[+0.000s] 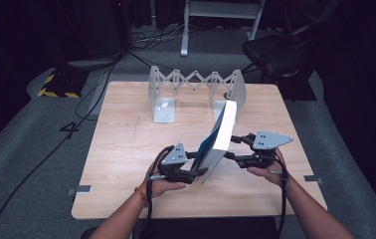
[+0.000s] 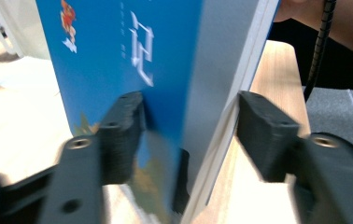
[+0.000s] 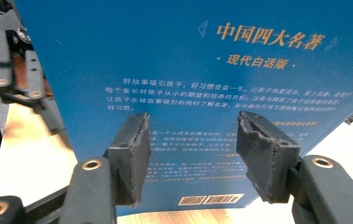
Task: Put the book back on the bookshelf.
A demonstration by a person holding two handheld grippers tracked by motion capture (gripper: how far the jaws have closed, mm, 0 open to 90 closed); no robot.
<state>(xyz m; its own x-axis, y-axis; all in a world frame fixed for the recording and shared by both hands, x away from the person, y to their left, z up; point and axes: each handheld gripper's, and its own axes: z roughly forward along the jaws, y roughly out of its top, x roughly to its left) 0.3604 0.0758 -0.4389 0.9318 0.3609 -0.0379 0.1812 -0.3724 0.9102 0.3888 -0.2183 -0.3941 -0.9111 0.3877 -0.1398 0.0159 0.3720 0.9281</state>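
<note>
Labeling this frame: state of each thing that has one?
book: closed, standing tilted on the table
expanding bookend rack: stretched open, nothing between its ends
left gripper: open, jaws straddle the book's edge with a gap
right gripper: open, facing the back cover

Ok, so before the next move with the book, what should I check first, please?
1. Book standing on the table: ok, though it leans.
2. Left hand-held gripper clamped on the book: not ok. Its jaws straddle the book's edge, and one stands apart from it.
3. Right hand-held gripper clamped on the book: not ok. Its open jaws face the back cover.
4. Right jaws touching the cover: cannot tell.
5. Rack ready behind the book: ok. Nothing stands between its end plates.
6. Table between book and rack free: ok.
</note>
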